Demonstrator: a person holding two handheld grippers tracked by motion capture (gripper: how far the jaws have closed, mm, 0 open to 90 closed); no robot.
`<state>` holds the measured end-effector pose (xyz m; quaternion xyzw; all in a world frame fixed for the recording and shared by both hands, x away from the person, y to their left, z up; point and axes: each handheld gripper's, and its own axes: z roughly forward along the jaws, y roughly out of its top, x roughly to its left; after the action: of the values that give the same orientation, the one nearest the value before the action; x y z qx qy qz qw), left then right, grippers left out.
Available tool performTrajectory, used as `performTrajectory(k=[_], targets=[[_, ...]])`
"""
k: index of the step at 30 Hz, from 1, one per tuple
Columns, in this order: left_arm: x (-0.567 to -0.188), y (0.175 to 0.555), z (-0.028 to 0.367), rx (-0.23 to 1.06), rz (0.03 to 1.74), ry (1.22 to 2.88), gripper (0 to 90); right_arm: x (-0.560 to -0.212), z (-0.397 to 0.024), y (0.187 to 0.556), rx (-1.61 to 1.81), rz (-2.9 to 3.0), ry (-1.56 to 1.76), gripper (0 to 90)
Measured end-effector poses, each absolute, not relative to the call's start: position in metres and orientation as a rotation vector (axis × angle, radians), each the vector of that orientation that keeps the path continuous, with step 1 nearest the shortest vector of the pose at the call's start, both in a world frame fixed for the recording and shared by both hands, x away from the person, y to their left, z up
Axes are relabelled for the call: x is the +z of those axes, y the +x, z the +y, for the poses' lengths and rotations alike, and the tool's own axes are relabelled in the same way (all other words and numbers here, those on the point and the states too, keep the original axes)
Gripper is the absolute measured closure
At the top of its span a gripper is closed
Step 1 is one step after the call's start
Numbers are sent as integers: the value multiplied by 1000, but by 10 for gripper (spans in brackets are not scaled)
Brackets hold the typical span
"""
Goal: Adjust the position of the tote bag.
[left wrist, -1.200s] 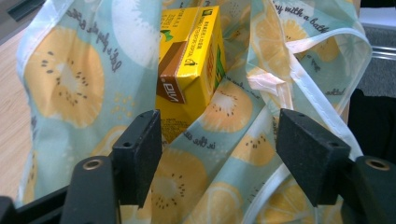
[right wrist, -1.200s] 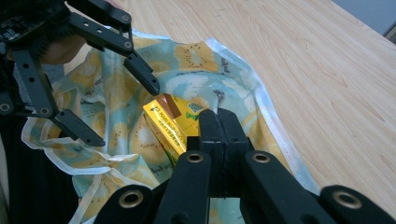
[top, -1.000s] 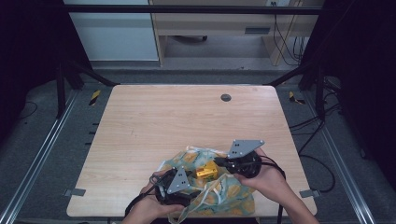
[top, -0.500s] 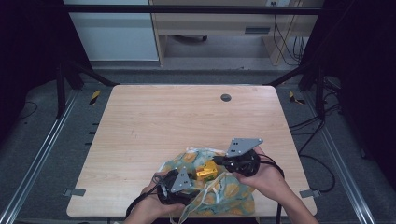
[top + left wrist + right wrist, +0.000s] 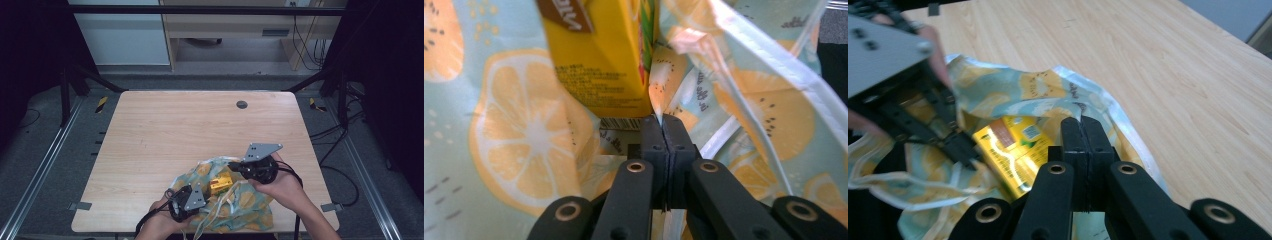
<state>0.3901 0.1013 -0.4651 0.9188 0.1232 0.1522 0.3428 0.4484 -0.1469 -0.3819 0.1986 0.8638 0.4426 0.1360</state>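
1. Yellow cardboard marks the landmark: a drink carton (image 5: 220, 183) lies inside the mouth of a pale fabric bag (image 5: 245, 205) printed with orange and lemon slices, on the near part of the wooden table (image 5: 200, 125).
2. In the high view the bag spreads around the carton on all sides, its bulk lying on the person's side of the carton and close to the table's near edge.
3. On the near-left of the carton, the left gripper (image 5: 663, 122) has just been closing; its jaws now stand pressed together with a fold of the bag's cloth pinched between them, right beside the carton's barcode end.
4. The left hand (image 5: 160, 222) holds that gripper low, just short of the carton.
5. On the far-right of the carton, the right gripper (image 5: 1082, 125) is clenched on the bag's rim; the cloth edge seems to run between its jaws, though the exact point of the pinch is hard to make out.
6. The right hand (image 5: 285, 185) sits to the right of the carton, over the bag.
7. A bag strap (image 5: 769, 55) runs up past the carton's right side in the left gripper view.
8. Well beyond the carton, near the table's far edge, is a small round dark grommet (image 5: 242, 104).
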Motion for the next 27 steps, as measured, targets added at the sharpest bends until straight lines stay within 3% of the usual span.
performTrajectory(k=[10,27], targets=[[-459,364,110,360,263,2387,900,-387,-159,486,1310,2414,744,900],[-481,358,118,352,260,2493,900,-446,-181,539,1148,2420,1016,900]])
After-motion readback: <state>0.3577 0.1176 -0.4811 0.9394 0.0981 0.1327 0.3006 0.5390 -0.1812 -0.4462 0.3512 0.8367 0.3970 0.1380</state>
